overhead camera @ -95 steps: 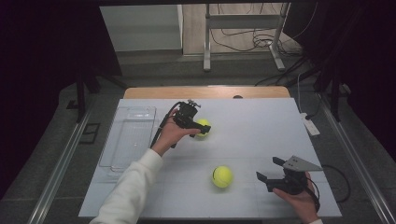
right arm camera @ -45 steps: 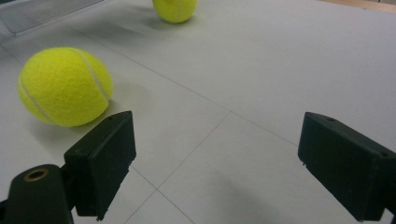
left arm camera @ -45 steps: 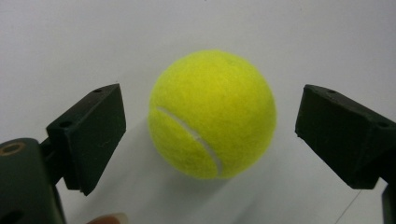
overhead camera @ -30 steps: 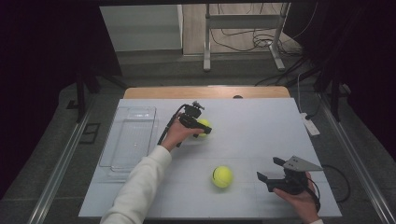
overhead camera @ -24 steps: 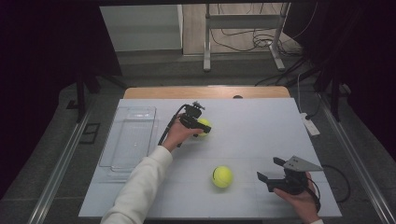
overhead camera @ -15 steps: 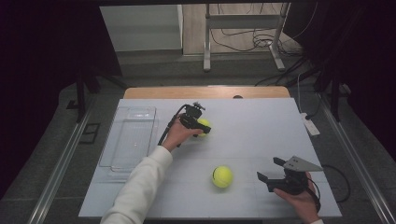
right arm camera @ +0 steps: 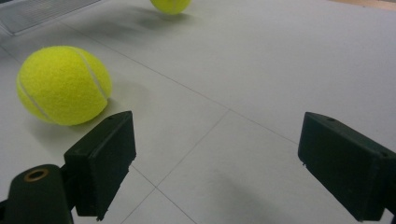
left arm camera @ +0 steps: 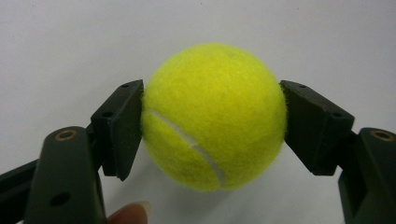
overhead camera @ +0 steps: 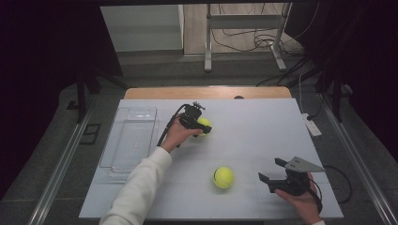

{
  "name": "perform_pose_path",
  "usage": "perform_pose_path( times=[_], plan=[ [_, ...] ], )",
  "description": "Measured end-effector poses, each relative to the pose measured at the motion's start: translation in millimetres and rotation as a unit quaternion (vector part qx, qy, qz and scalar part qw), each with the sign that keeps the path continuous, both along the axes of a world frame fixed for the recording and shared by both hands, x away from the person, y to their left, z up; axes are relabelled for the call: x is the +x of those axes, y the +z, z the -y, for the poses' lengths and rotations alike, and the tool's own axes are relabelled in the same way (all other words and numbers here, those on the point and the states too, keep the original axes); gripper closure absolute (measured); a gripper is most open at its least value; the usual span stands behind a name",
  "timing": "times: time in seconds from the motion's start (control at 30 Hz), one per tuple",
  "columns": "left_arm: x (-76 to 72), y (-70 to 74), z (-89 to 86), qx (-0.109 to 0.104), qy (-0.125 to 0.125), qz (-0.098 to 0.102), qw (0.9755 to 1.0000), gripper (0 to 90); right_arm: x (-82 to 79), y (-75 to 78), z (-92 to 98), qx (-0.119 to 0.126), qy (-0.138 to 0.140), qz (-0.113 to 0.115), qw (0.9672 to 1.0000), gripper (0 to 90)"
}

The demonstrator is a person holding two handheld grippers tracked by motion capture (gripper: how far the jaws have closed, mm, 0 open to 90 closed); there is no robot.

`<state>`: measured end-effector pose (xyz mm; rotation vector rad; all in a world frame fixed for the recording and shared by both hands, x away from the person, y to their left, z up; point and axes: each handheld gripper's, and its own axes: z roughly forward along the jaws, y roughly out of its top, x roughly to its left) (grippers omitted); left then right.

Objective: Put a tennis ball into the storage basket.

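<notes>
One tennis ball (left arm camera: pixel 214 116) between left jaws

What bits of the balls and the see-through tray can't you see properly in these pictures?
- Held tennis ball, left gripper view: its two sides are covered by the left gripper's pads; in the high view the gripper hides most of it.
- Same ball, right gripper view: cut off by the top edge.
- Loose tennis ball, high view: too small to read any printing.
- Clear tray, high view: see-through, so its inside is hard to tell.
</notes>
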<state>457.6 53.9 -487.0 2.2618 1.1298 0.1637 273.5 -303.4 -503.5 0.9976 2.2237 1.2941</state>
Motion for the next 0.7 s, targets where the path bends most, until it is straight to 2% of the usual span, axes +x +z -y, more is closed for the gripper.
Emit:
perform_pose_path(
  times=[0.7],
  plan=[
    [-15.2,13.8,-6.0,-0.02,-0.006,0.026,0.9994,27.4,-0.2,0.0,0.0,-0.001,-0.002,0.0,1.0,11.6]
  ],
)
